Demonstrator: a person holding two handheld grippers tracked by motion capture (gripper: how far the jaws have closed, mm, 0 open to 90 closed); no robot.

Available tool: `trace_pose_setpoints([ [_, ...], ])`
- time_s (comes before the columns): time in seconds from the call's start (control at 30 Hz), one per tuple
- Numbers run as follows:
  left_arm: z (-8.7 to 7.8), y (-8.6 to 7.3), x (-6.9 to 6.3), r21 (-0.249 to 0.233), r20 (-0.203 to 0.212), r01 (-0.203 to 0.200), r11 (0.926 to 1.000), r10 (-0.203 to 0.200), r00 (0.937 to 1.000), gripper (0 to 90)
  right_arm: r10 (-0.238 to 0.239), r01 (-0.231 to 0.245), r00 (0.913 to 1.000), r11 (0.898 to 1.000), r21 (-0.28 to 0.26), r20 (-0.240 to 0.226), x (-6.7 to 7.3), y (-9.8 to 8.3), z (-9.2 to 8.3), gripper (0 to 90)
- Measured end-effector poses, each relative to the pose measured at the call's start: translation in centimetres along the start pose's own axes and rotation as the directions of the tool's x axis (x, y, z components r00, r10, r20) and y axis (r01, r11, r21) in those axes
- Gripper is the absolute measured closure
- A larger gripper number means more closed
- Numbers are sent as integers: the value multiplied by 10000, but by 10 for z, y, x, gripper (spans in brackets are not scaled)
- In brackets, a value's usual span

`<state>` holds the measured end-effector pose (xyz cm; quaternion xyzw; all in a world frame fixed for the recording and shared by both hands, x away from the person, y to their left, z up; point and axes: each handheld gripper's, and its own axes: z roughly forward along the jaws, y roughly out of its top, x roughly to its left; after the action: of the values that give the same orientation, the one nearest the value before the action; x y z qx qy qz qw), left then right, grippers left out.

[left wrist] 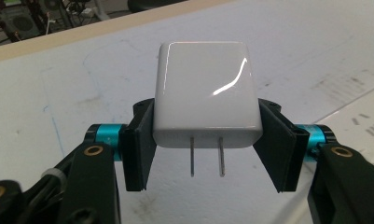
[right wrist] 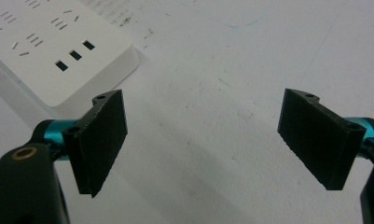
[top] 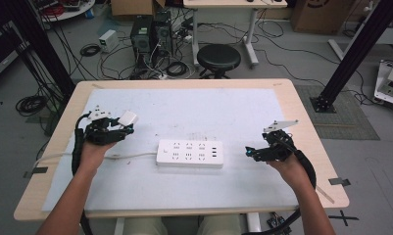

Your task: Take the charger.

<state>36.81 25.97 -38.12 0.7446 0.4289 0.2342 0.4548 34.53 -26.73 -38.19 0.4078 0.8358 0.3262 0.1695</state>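
A white plug-in charger [left wrist: 207,95] is clamped between the fingers [left wrist: 139,147] of the left gripper [top: 116,128], held above the left part of the bench [top: 302,117]. In the left gripper view its two metal prongs [left wrist: 206,156] point back toward the camera and its glossy body stretches away from the hand. In the high view the charger sits at the gripper's tip, up and to the right of the hand.

A white power strip [top: 189,153] lies flat at the middle of the bench, its long axis running left to right, its cord [top: 128,156] trailing left. Open white surface separates it from both grippers.

The right gripper [top: 249,152] is at the right side, well apart from the strip's right end, with its fingers [right wrist: 102,140] spread wide over bare, scuffed surface.

A white mat [top: 184,186] covers most of the wooden bench, leaving a bare wood border at the edges. Beyond the far edge stand a black round stool [top: 218,58], tangled cables [top: 110,54] and computer boxes [top: 150,34] on a grey floor.
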Motion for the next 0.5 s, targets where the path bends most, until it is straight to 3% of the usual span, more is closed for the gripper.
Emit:
trace_pose_setpoints([
  [0.23,-19,4,-18,-307,27,-333,9990,334,9994,427,-157,156,9998,9998,-160,-78,5,1,-3,157],
  [0.5,-29,5,-33,-460,367,-604,9971,621,9974,428,-309,306,9991,9994,-133,-275,8,3,-3,158],
])
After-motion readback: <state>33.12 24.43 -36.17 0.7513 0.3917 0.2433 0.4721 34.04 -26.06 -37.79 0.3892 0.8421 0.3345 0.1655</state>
